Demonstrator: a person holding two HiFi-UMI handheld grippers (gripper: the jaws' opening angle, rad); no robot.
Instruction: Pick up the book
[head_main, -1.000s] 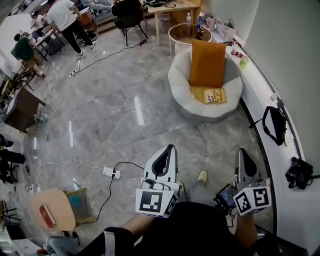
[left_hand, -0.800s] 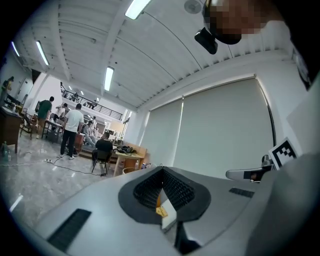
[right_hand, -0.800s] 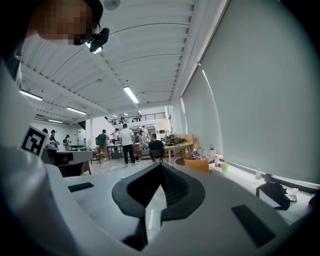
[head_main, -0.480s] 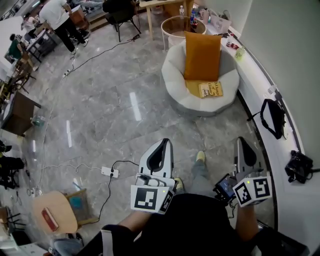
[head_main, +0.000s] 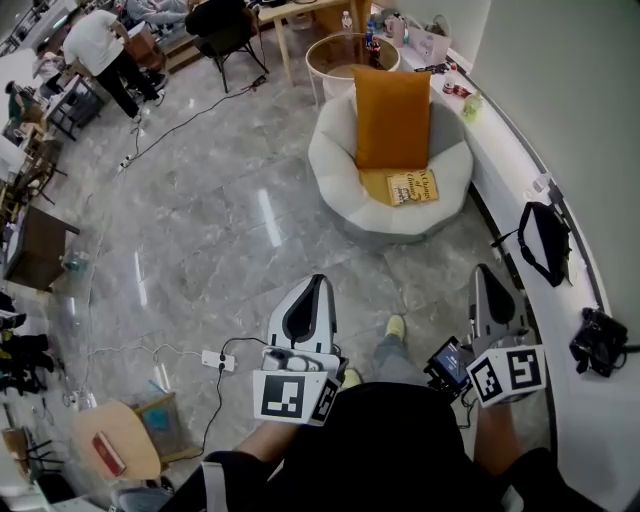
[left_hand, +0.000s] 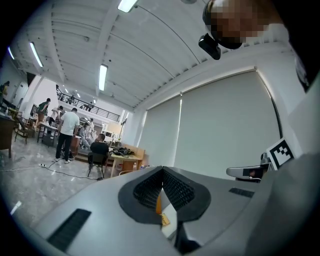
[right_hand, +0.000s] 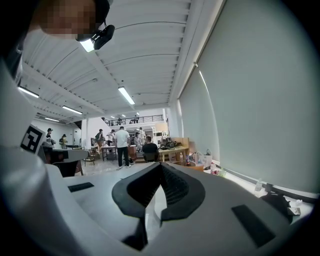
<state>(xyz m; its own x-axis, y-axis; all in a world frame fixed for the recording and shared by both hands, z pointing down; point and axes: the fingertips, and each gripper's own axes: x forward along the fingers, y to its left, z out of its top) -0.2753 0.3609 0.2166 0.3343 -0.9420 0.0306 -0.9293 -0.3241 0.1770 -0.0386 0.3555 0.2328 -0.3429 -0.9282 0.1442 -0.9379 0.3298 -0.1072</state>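
A yellow book (head_main: 412, 187) lies flat on the seat of a round white armchair (head_main: 335, 180), in front of an upright orange cushion (head_main: 392, 118). My left gripper (head_main: 318, 282) is held low at the centre, shut and empty, well short of the chair. My right gripper (head_main: 485, 273) is level with it at the right, also shut with nothing in it. In the left gripper view a sliver of the orange cushion (left_hand: 158, 202) and the book (left_hand: 165, 219) shows through the notch of the shut left gripper (left_hand: 162, 172). The right gripper (right_hand: 161, 166) points along the room.
A white ledge (head_main: 510, 150) runs along the wall at the right, with a black bag (head_main: 545, 243) and a camera (head_main: 600, 340) on it. A power strip (head_main: 216, 360) and cables lie on the grey tiled floor. People stand at desks (head_main: 95, 45) far left. A round glass table (head_main: 345, 55) stands behind the chair.
Both grippers and the view have advanced toward the armchair; the chair and book sit lower and more central in the head view than a second ago. Jaws stayed shut.
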